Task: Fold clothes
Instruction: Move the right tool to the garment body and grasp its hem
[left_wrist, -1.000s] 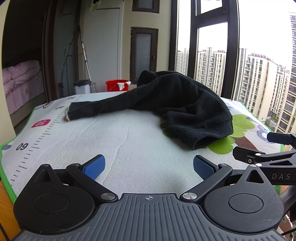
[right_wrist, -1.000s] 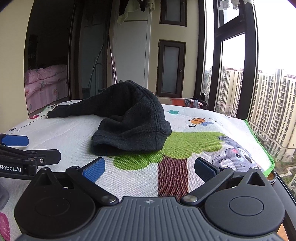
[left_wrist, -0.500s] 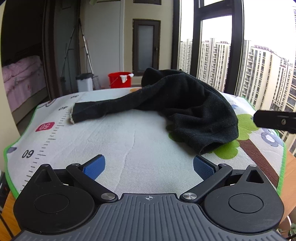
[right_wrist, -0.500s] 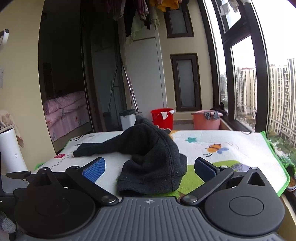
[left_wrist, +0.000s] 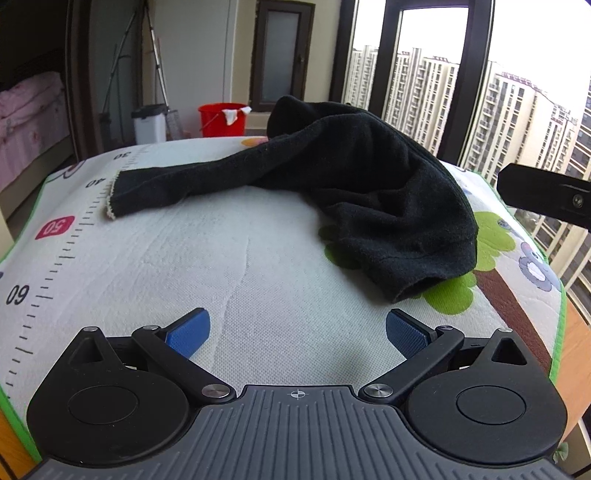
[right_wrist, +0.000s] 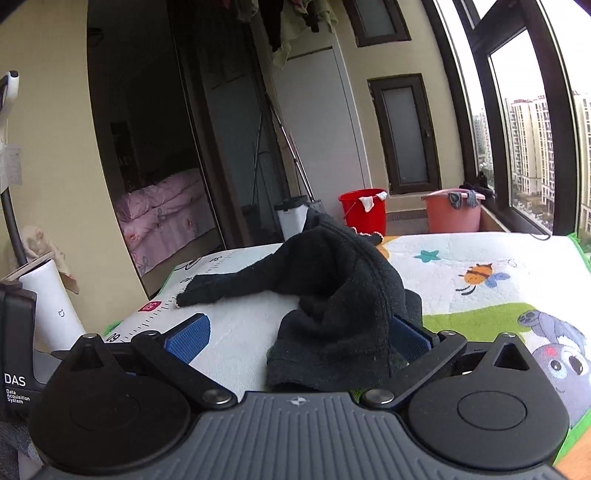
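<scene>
A black knit garment (left_wrist: 369, 192) lies heaped on the printed play mat (left_wrist: 240, 266), with one sleeve (left_wrist: 155, 188) stretched out flat to the left. My left gripper (left_wrist: 297, 332) is open above bare mat, short of the garment and holding nothing. In the right wrist view the garment (right_wrist: 332, 295) rises right in front of me. Its near hem lies between the spread fingers of my right gripper (right_wrist: 299, 338) and hides part of the right blue pad (right_wrist: 410, 339). That gripper is open.
A red bucket (right_wrist: 364, 214) and a pink tub (right_wrist: 454, 216) stand on the floor past the mat's far edge, beside a small white bin (right_wrist: 291, 218). Tall windows run along the right. A white cylinder (right_wrist: 51, 306) stands off the left edge.
My right gripper has risen and closed in on the garment, so the hem now sits between its fingers. The left gripper's view has shifted slightly; the garment has not moved.
</scene>
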